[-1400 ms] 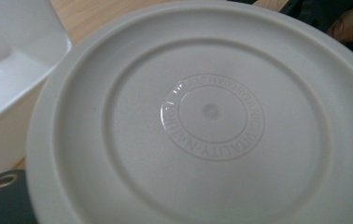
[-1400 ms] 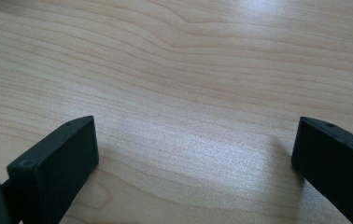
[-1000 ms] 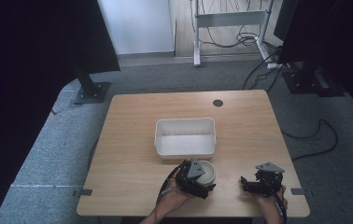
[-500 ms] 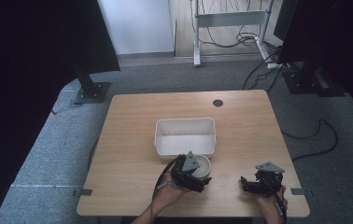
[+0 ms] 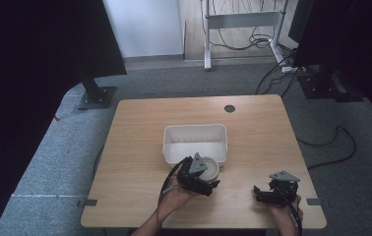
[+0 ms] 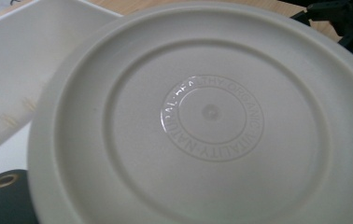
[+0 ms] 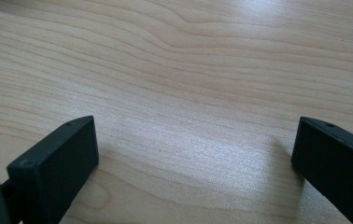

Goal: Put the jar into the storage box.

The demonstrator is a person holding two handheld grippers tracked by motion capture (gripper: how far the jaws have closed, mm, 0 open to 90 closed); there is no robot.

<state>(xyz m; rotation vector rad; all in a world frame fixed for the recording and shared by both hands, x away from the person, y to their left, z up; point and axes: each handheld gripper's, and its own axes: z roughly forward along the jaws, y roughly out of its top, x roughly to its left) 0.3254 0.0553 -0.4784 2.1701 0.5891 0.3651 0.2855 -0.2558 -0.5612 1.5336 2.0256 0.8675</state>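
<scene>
A round off-white plate (image 5: 210, 167) is held just in front of the white bin (image 5: 194, 129), touching or nearly touching its near wall. My left gripper (image 5: 204, 173) is shut on the plate. In the left gripper view the plate's underside (image 6: 202, 116), with an embossed ring of lettering, faces the camera, and the bin (image 6: 20, 56) lies behind it at the left. My right gripper (image 5: 263, 192) rests near the table's front right edge. Its jaws stand wide open over bare wood (image 7: 193, 154), with nothing between them.
The wooden table (image 5: 139, 147) has a small round cable hole (image 5: 230, 108) at the back. Black stands (image 5: 95, 96) and cables lie on the grey floor beyond it. The right gripper (image 6: 347, 18) shows at the top right of the left gripper view.
My left gripper has carried the plate a little away from the person, up to the bin's near wall. The right gripper has stayed still.
</scene>
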